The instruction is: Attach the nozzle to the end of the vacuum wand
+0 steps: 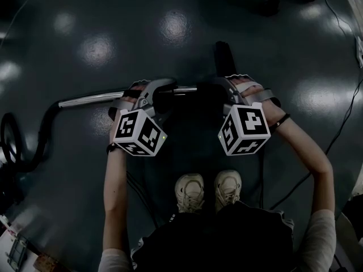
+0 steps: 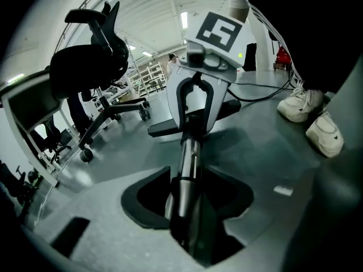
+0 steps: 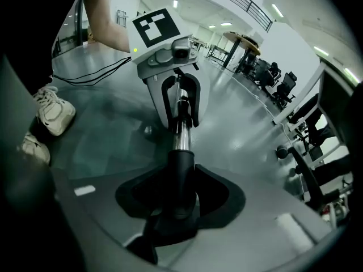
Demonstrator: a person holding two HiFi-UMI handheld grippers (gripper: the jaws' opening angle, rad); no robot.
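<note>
The chrome vacuum wand (image 1: 91,99) runs level, its end meeting the black nozzle (image 3: 181,174).

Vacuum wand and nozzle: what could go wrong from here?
1. The smooth metal wand could slide through the left gripper when pushed.
2. The right gripper holds the black nozzle by its round collar, so it might twist or tilt off line and jam.
3. The hose trailing at the left may drag the wand's far end.
</note>
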